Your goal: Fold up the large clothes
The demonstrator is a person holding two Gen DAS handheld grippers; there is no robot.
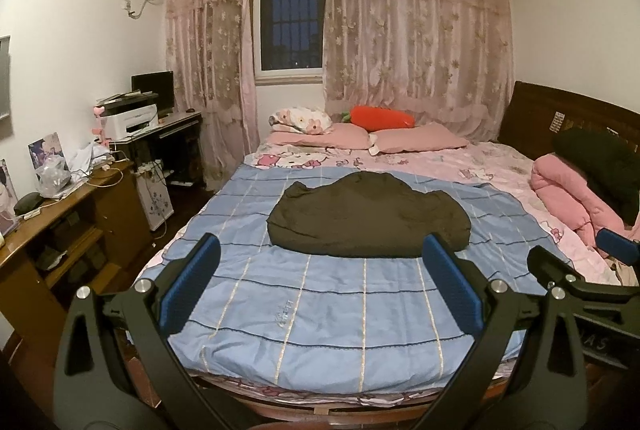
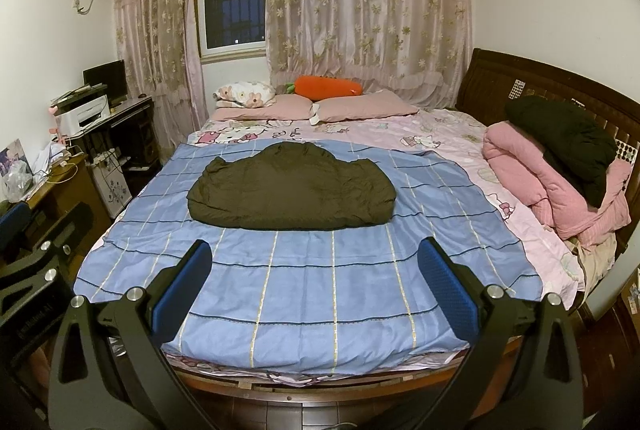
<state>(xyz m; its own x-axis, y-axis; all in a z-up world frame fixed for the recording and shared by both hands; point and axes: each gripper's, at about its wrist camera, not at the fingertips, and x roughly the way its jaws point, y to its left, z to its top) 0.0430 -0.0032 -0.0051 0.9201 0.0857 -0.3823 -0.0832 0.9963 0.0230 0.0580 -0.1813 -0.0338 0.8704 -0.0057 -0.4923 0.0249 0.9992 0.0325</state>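
A dark olive padded jacket (image 1: 368, 214) lies folded in a wide bundle on the blue checked sheet (image 1: 320, 310) in the middle of the bed; it also shows in the right wrist view (image 2: 292, 186). My left gripper (image 1: 320, 254) is open and empty, held above the foot of the bed, short of the jacket's near edge. My right gripper (image 2: 316, 254) is open and empty at about the same distance from the jacket. The right gripper also shows at the right edge of the left wrist view (image 1: 576, 258).
Pink pillows (image 2: 360, 108) and an orange carrot cushion (image 2: 328, 86) lie at the far side. A pink quilt (image 2: 552, 186) with a black garment (image 2: 568, 142) on it sits by the headboard on the right. A wooden desk (image 1: 60, 226) and a printer (image 1: 128, 120) stand on the left.
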